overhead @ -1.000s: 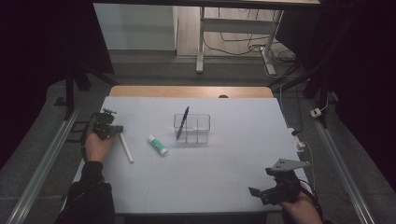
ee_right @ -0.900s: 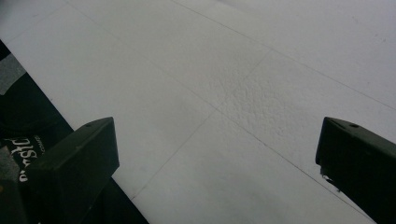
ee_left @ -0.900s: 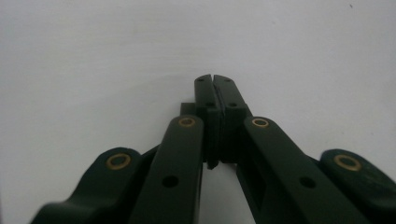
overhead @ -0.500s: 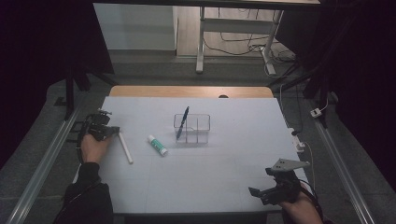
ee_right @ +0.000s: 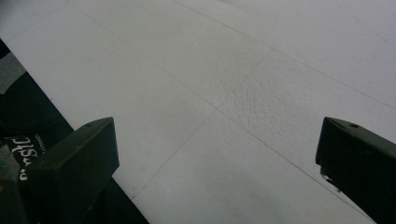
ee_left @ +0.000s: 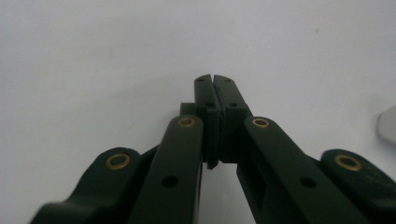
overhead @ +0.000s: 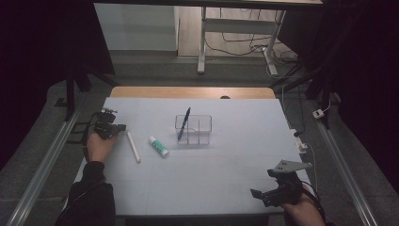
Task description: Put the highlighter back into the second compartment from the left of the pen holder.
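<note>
Two grippers: both empty
left gripper [overhead: 116, 127]: jaws pressed together, just left of white stick [overhead: 133, 146]
right gripper [overhead: 259, 194]: jaws spread, well apart from white stick

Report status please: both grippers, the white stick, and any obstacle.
Left gripper shut, empty, beside white stick. Right gripper open, empty, near table edge. Stick lying flat, untouched. Glue tube just beyond it.

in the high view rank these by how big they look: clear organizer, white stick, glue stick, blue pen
1. clear organizer
2. white stick and blue pen: similar length, and the pen stands tilted, so no firm order
3. glue stick
</note>
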The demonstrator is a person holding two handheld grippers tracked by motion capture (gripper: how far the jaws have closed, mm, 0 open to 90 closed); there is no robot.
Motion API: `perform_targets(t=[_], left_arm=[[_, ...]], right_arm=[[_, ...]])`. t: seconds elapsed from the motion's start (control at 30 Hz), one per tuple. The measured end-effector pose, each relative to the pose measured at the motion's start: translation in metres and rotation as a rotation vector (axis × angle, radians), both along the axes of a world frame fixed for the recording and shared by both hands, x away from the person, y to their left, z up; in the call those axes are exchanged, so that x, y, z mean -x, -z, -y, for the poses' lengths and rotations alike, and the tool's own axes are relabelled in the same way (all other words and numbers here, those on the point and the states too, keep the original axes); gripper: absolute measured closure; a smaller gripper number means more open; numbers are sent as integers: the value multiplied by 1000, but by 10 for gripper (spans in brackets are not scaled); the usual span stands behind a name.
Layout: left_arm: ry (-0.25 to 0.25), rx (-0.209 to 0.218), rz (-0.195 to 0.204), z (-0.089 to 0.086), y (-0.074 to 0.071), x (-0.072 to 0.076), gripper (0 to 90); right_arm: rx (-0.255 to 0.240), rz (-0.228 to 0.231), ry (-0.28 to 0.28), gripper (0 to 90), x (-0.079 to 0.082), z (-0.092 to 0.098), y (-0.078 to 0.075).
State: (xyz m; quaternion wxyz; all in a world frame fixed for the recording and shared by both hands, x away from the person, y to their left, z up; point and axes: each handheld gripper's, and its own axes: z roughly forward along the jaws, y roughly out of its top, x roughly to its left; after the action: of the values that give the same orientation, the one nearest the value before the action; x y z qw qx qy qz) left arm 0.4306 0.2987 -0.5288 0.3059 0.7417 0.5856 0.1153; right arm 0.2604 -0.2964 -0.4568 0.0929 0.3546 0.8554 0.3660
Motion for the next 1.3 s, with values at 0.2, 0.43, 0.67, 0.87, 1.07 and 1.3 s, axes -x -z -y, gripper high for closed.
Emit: perform_targets(t=[0.2,0.43,0.67,0.87,1.07,1.3], left_arm=[[20,-34,-19,14,3,-10,882],[33,-33,-43,16,5,-8,884],[46,-18,-55,19,4,-1,884],[72,-14,-71,27,3,9,884],[103,-23,-88,40,1,20,884],[132,-35,-105,55,-1,33,884]], right_arm=[[0,0,1,0,0,0,0],[-7,2,1,0,0,0,0],[-6,3,0,0,0,0,0],[-4,4,-2,0,0,0,0],[-5,2,-6,0,0,0,0],[-6,3,-13,0,0,1,-1]])
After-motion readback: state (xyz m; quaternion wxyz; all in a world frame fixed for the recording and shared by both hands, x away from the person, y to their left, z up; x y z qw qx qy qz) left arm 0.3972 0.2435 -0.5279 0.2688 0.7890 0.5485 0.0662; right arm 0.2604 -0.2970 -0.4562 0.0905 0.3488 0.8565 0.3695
